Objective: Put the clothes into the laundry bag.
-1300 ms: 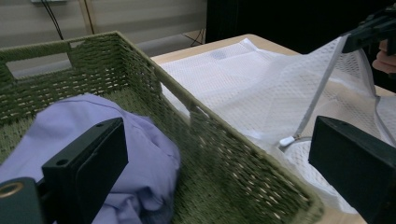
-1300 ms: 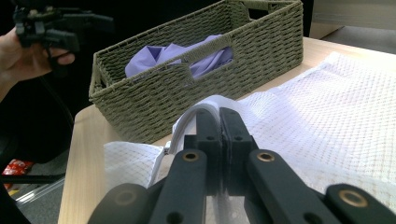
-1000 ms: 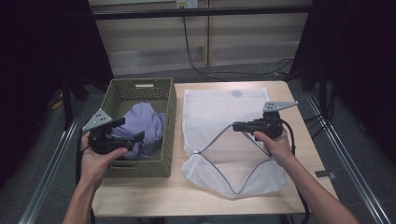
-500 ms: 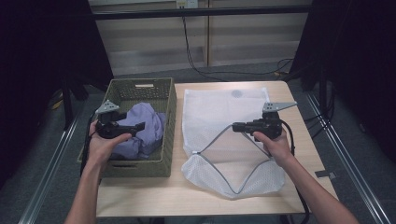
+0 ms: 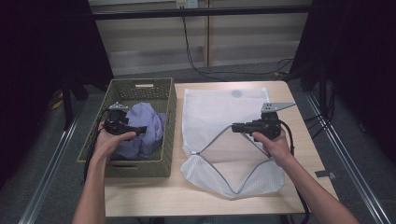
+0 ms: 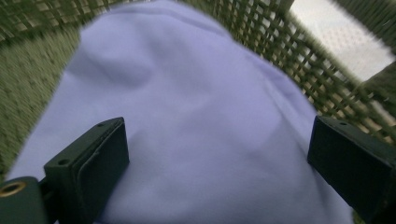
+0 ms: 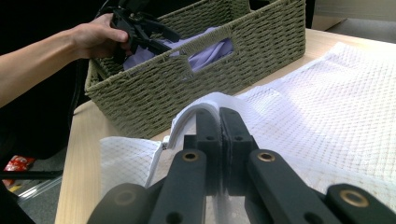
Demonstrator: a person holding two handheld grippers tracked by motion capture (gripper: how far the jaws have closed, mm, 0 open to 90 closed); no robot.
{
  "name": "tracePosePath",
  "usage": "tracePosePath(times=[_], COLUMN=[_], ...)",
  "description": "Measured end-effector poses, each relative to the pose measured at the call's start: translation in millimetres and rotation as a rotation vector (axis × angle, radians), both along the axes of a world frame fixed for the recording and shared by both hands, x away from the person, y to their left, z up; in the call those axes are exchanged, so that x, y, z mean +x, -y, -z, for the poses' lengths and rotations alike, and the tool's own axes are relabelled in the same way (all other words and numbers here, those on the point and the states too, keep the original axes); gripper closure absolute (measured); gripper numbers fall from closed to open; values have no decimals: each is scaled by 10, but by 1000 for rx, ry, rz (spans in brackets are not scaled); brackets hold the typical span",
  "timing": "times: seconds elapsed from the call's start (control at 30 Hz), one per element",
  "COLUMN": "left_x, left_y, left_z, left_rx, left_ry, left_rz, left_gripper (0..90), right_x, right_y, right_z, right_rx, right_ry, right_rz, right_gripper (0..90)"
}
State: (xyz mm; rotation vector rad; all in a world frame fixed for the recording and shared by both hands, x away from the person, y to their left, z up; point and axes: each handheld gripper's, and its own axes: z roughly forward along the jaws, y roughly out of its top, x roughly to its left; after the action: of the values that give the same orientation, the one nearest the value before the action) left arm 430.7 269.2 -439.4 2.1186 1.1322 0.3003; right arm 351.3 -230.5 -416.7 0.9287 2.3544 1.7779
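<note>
Left gripper [image 6: 219,158] wide open over cloth [image 6: 196,107]: pinch a deep fold. Right gripper [image 7: 219,123] clamps bag [image 7: 336,107] rim; hold.

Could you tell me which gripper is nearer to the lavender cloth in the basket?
Left. The left gripper hangs over the lavender cloth in the basket, jaws open. The right gripper is over on the white mesh bag, pinching its edge.

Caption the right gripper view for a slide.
Right gripper pinching the mesh laundry bag's opening edge, wicker basket beyond.
</note>
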Motion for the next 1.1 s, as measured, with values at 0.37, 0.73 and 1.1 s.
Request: tracePosePath(times=[0.37,0.73,1.1], left_x=[93,84,113], left_y=[34,183,231], left_z=[167,232,393], left_rx=[37,110,217], left_ry=[-109,-158,-197], left_rz=[30,135,121], left_gripper=[41,33,31], right_x=[3,8,4], right_y=[4,-5,-23], right_z=[15,20,32], right_rx=[-2,-3,-10], right_ry=[-7,-5,-8], right_rz=[2,-2,-6], right_gripper=[882,881,881])
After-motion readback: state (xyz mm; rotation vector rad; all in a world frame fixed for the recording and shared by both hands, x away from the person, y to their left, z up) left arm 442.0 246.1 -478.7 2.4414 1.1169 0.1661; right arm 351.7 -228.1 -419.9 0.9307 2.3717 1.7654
